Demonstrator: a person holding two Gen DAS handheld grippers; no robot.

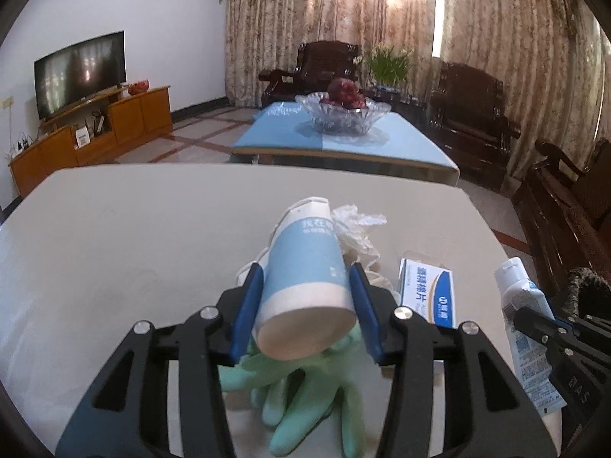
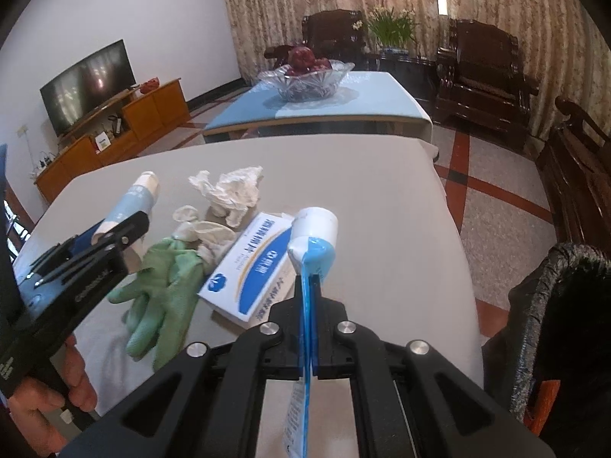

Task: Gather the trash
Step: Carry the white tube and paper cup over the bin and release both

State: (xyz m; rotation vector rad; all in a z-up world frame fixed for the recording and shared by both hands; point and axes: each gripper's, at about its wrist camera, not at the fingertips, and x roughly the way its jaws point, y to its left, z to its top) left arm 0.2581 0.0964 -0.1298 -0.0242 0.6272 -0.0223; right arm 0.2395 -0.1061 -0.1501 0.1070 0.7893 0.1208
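Note:
My left gripper (image 1: 306,278) is shut on a blue and white paper cup (image 1: 305,244), its blue pads pressed on both sides; the right wrist view shows the cup (image 2: 133,198) held above the beige table (image 1: 133,248). Under it lies a green rubber glove (image 1: 301,393). My right gripper (image 2: 309,280) is shut on the flat end of a white and blue squeeze tube (image 2: 315,233), cap pointing away. A white and blue carton (image 2: 248,271), crumpled tissue (image 2: 233,187) and a pale thin glove (image 2: 202,229) lie on the table between the grippers.
A bin lined with a black bag (image 2: 553,324) stands off the table's right edge. Beyond the table are a blue-topped coffee table (image 1: 290,137) with a glass fruit bowl (image 1: 343,114), dark wooden chairs and a TV cabinet. A hand (image 2: 46,393) holds the left gripper.

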